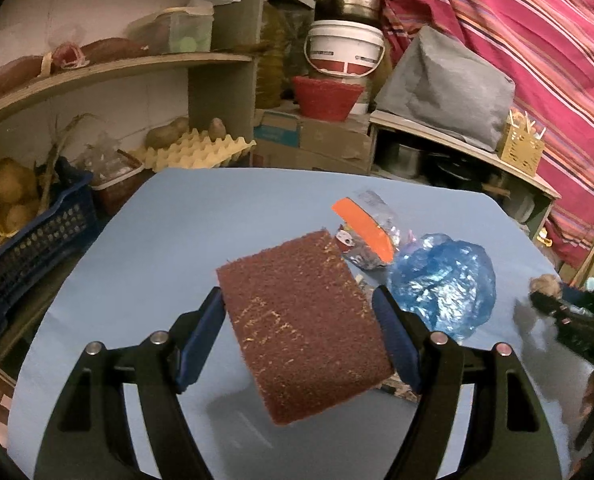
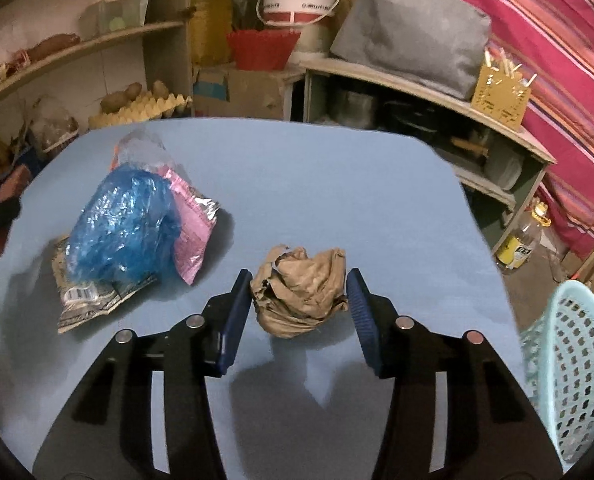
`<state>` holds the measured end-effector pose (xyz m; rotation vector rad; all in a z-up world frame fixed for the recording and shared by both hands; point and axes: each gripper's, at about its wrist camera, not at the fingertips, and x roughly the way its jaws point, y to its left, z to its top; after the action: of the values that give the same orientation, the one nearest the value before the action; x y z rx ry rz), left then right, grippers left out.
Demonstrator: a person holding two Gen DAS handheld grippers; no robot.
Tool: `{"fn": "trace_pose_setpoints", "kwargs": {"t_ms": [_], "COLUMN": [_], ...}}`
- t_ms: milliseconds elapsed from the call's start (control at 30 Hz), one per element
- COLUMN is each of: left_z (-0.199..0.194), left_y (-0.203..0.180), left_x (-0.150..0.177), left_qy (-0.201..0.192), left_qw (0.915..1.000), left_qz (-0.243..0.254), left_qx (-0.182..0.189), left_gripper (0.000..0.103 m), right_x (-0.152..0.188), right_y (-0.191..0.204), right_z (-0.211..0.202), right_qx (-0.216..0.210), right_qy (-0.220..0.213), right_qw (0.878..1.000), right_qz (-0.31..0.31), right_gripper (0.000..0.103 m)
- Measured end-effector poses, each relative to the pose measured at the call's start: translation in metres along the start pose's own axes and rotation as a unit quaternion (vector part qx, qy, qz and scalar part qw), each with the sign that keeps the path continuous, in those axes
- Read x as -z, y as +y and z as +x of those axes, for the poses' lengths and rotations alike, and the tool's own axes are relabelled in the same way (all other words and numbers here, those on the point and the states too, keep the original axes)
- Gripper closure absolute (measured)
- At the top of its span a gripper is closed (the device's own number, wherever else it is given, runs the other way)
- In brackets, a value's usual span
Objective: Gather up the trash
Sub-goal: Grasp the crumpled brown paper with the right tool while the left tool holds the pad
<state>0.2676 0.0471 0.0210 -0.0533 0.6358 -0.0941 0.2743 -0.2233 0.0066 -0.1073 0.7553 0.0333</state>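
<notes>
My left gripper is shut on a brown scouring pad, which hangs tilted above the blue table and casts a shadow below. A crumpled blue plastic bag and an orange-and-clear wrapper lie just beyond it. My right gripper is shut on a crumpled brown paper ball, both pads against its sides. To its left lie the blue bag, a pink foil wrapper and a printed wrapper with a barcode. A pale green perforated basket stands at the table's right edge.
Wooden shelves ring the table, with an egg tray and a dark blue crate of potatoes at the left. A red bowl and a white bucket stand behind. A bottle is on the floor at the right.
</notes>
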Motion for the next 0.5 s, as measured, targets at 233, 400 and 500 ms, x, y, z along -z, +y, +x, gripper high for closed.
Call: {"fn": "trace_pose_setpoints", "kwargs": {"t_ms": [233, 400, 500], "left_z": [-0.004, -0.014, -0.023], "left_y": [-0.029, -0.061, -0.082], "left_x": [0.013, 0.016, 0.012], "left_qy": [0.009, 0.003, -0.006], "left_qw": [0.9997, 0.9993, 0.9989], "left_qz": [0.017, 0.033, 0.036], "left_qx": [0.014, 0.018, 0.030], "left_gripper": [0.029, 0.029, 0.029], "right_x": [0.017, 0.027, 0.029], "right_y": [-0.035, -0.061, -0.083], "right_z": [-0.027, -0.047, -0.066], "right_qx": [0.002, 0.004, 0.011], "right_qy": [-0.006, -0.015, -0.031], "right_qw": [1.000, 1.000, 0.999], "right_qz": [0.011, 0.025, 0.039], "right_gripper": [0.054, 0.054, 0.054]}}
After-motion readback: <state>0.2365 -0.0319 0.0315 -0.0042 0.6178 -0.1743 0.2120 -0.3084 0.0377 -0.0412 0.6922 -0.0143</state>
